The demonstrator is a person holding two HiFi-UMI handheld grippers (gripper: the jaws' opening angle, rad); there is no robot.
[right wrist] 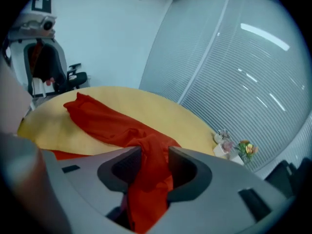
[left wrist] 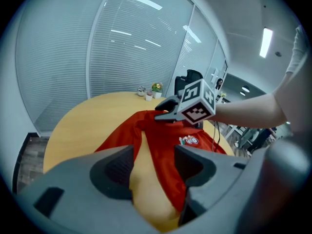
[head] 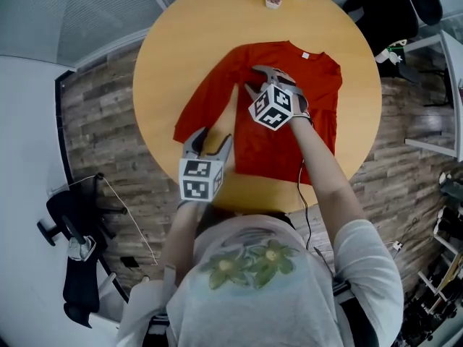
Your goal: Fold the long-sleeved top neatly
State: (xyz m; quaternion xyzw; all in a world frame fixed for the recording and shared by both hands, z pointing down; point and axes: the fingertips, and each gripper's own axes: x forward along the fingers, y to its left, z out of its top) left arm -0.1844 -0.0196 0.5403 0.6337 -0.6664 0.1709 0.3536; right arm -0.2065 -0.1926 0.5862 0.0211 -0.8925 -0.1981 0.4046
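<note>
Seen from above, a red long-sleeved top [head: 318,100] is spread flat on a round wooden table [head: 173,56]. Its collar [head: 293,47] is pointed to the far side and its hem [head: 253,168] is laid toward the near edge, so the body's long axis runs far to near. The left sleeve [head: 206,100] is stretched slantwise from the body down to a cuff [head: 181,131] at the near left. The right gripper [head: 255,79] is set where that sleeve joins the body. A bunched fold of red cloth is seen between its parted jaws, seemingly let go rather than pinched, though this is hard to judge. The left gripper [head: 211,143] is held open and empty over the wedge of bare wood between sleeve and body. It is just right of the cuff, so it is the nearer tool for the sleeve's end
</note>
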